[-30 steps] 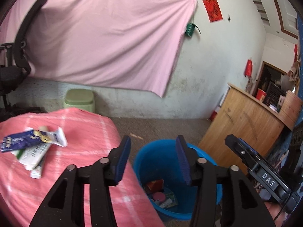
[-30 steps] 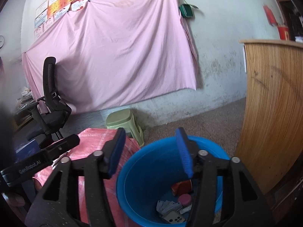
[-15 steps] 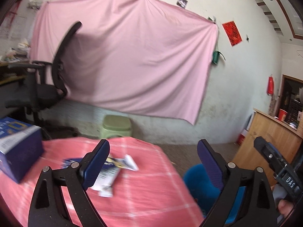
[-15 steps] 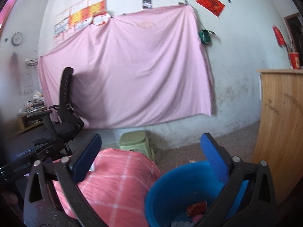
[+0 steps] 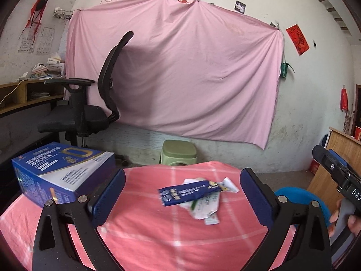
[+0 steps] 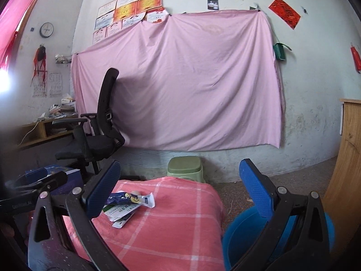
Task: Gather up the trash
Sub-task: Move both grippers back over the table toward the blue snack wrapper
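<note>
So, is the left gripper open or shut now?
Open: the left gripper has its blue pads wide apart with nothing between them; the wrappers lie ahead on the table.

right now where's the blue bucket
The blue bucket stands on the floor at the right edge of the pink-covered table, low right in both wrist views, partly behind the right gripper's finger.

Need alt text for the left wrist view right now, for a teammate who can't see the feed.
The left gripper, jaws opening with nothing between them, faces a small pile of blue and white wrappers on a pink checked tablecloth. A large blue cardboard box sits at the left, a blue plastic bucket peeks in at the right beside the right gripper.
</note>
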